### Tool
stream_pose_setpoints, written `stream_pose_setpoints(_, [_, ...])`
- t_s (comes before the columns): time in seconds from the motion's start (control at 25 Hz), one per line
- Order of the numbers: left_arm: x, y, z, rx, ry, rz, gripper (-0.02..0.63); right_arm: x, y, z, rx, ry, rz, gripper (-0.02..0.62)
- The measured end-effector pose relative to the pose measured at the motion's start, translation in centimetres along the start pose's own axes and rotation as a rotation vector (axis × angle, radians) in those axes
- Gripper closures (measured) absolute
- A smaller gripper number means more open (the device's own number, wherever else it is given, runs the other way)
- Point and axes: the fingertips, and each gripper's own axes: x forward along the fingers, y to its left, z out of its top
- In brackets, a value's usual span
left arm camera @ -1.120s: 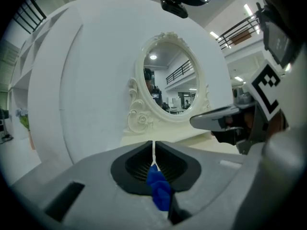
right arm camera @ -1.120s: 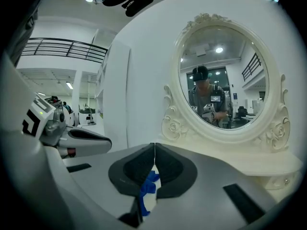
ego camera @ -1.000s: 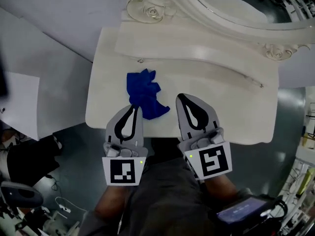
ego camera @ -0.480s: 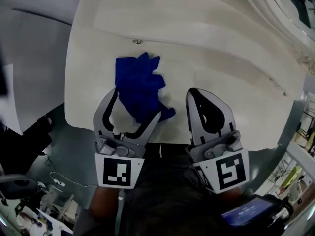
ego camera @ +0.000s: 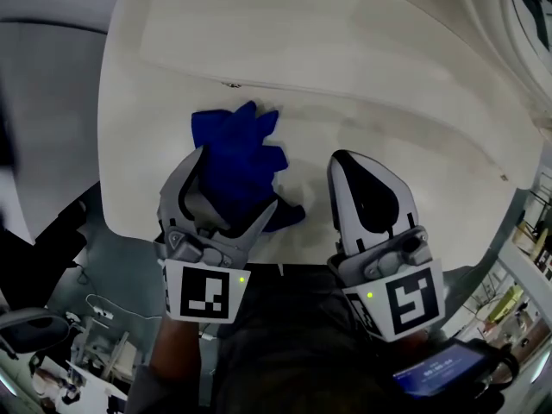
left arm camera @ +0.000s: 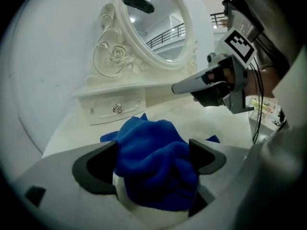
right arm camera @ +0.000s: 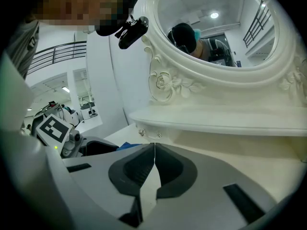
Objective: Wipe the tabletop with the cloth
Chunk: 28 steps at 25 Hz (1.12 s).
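Cloth (ego camera: 231,141) lies on the cream tabletop (ego camera: 388,136) inside the left claw (ego camera: 239,177), freshly spread; right claw (ego camera: 347,162) pressed together.

Left gripper (ego camera: 236,178): jaws just been opening, cloth (ego camera: 241,141) between them. In head view the cloth's near end is hidden under that gripper's body. In right gripper view only a blue sliver shows, left of the right gripper (right arm camera: 154,145). Mirror (right arm camera: 216,28), ahead of both grippers, is cut off at the top edge.
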Motion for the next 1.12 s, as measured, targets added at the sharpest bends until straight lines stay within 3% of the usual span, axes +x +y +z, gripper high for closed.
stream_pose_setpoints(0.12, [-0.4,0.1,0.4,0.017,-0.008,0.018,0.148,0.0,-0.1,0.3,0.001,0.0,-0.001,0.581])
stream_pose_setpoints(0.16, [-0.5,0.3,0.5,0.021,-0.011,0.034,0.179,0.0,-0.1,0.3,0.002,0.001,-0.001,0.581])
stream_pose_setpoints(0.28, [-0.7,1.0,0.2,0.016,-0.012,0.093,0.376,-0.3,-0.3,-0.1,0.004,0.004,-0.002,0.581])
stream_pose_setpoints(0.44, [-0.9,1.4,0.0,-0.001,-0.016,0.142,0.456,-1.1,0.0,-0.1,-0.004,0.0,-0.004,0.581])
stream_pose_setpoints(0.6, [-1.9,2.7,0.3,-0.074,-0.064,0.177,0.481,-1.1,0.7,0.1,-0.021,-0.005,-0.014,0.581])
stream_pose_setpoints(0.8, [-6.1,2.2,2.7,-0.085,-0.095,0.199,0.489,-2.6,2.4,0.6,0.016,0.004,-0.004,0.581])
stream_pose_setpoints(0.92, [-8.7,2.3,4.4,-0.103,-0.141,0.243,0.491,-3.0,3.2,1.0,0.044,-0.037,-0.003,0.581])
stream_pose_setpoints(1.12, [-13.4,0.5,7.2,-0.165,-0.222,0.258,0.492,-6.6,6.2,3.2,-0.015,-0.128,-0.018,0.581])
